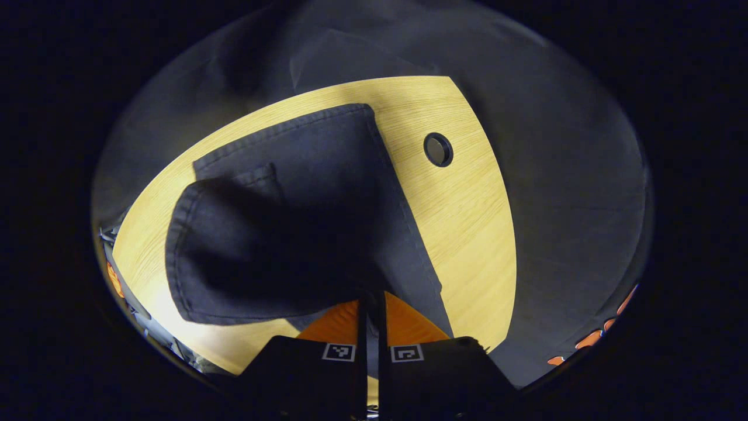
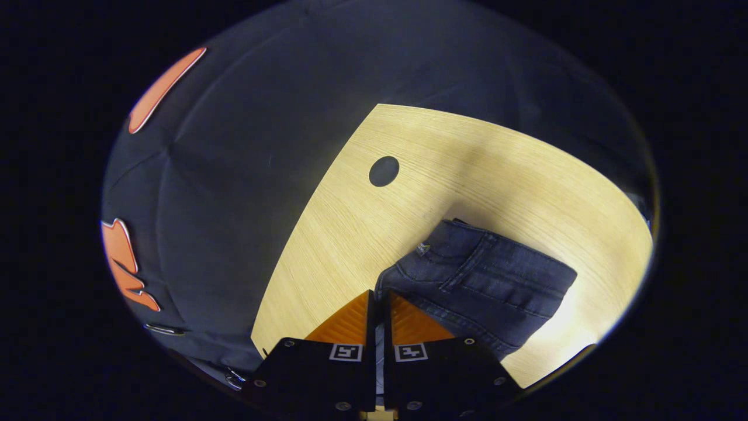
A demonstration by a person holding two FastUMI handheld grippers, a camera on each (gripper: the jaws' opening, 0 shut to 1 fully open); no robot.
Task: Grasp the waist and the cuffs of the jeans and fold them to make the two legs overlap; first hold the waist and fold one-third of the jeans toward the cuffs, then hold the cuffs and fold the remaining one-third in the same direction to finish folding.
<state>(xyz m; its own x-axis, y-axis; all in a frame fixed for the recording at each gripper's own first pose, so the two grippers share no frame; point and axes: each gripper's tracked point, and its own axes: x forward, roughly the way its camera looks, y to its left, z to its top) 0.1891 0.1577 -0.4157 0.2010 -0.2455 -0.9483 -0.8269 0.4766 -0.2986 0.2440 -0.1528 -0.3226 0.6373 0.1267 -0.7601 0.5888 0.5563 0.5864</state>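
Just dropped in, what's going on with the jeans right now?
A person is folding dark jeans on a wooden table, holding a gripper in each hand. The left gripper is shut on a lifted part of the denim, a hemmed edge hanging above the table. The right gripper looks shut on the jeans' edge near a belt loop, low to the table. The cloth there is bunched, not flat. The fold is still in progress.

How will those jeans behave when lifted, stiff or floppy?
Probably floppy: the jeans sag in a loose fold from the left gripper. Likely not slippery: the denim looks coarse. They should drape rather than roll on the table.
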